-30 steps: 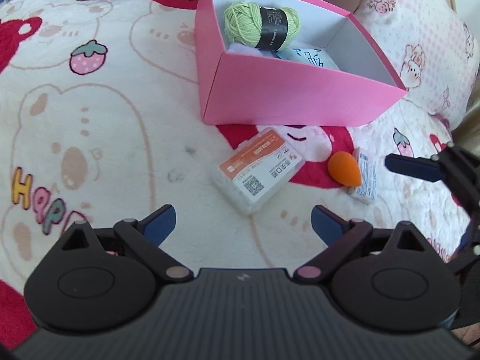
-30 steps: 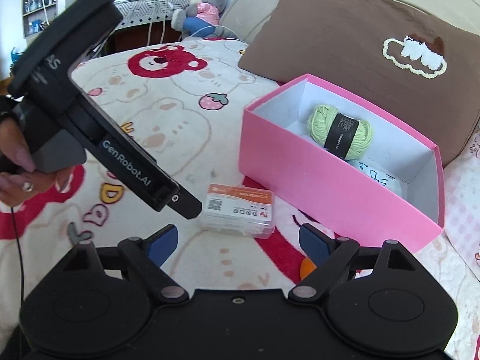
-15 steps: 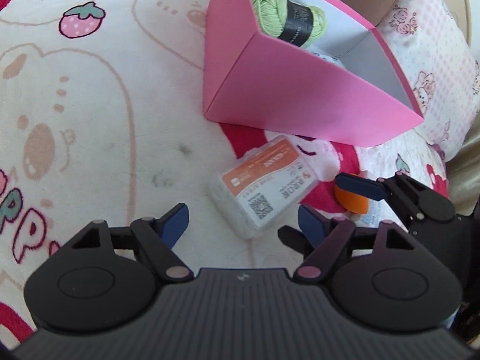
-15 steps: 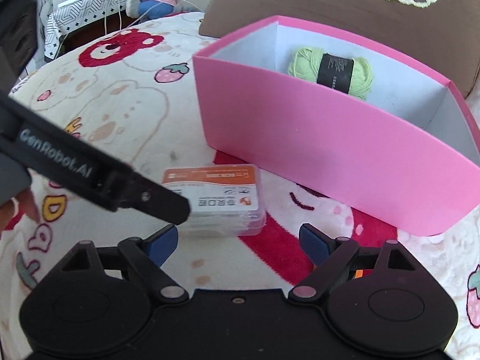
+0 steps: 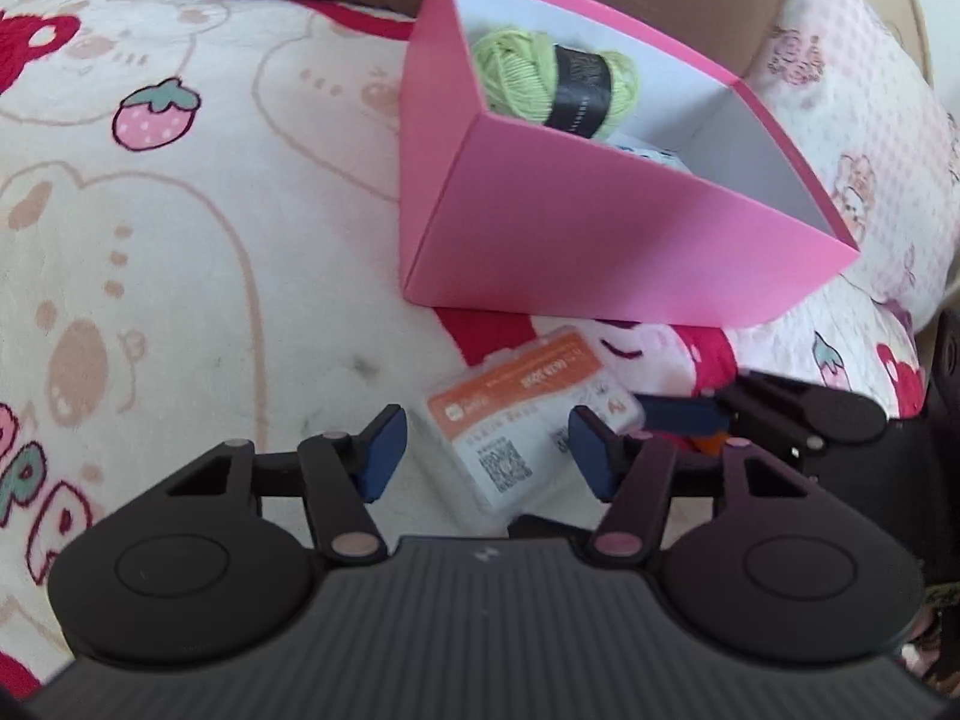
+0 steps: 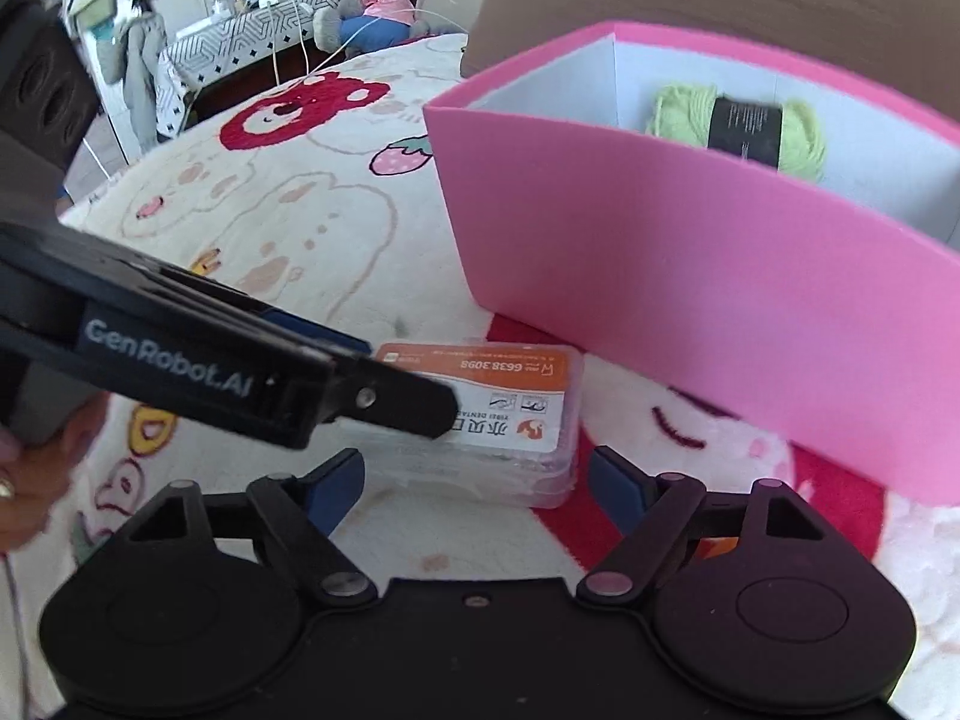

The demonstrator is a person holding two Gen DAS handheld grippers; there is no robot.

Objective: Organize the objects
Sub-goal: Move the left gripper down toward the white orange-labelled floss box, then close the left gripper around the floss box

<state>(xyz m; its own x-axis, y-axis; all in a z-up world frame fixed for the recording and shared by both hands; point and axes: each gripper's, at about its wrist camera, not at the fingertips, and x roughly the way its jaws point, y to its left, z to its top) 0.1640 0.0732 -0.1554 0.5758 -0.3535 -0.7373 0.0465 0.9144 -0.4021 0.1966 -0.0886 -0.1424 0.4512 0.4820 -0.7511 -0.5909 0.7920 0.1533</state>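
Our left gripper [image 5: 486,456] is matte black plastic with a ribbed dark grey housing that carries a small pale logo at its top edge. Two round black discs sit either side, each with a faint oval ring. Angled black link arms run forward from pinkish-silver round pivot pins to flat blue pads [image 5: 384,450]. Our right gripper [image 6: 477,483] has the same build: black discs, triangular cut-outs in the links, silver pivot screws, blue pads [image 6: 333,489]. Seen from the right wrist camera, the left gripper's side bears white lettering, "GenRobot.AI", beside a small silver screw. Our hand [image 6: 27,480] wears a ring.
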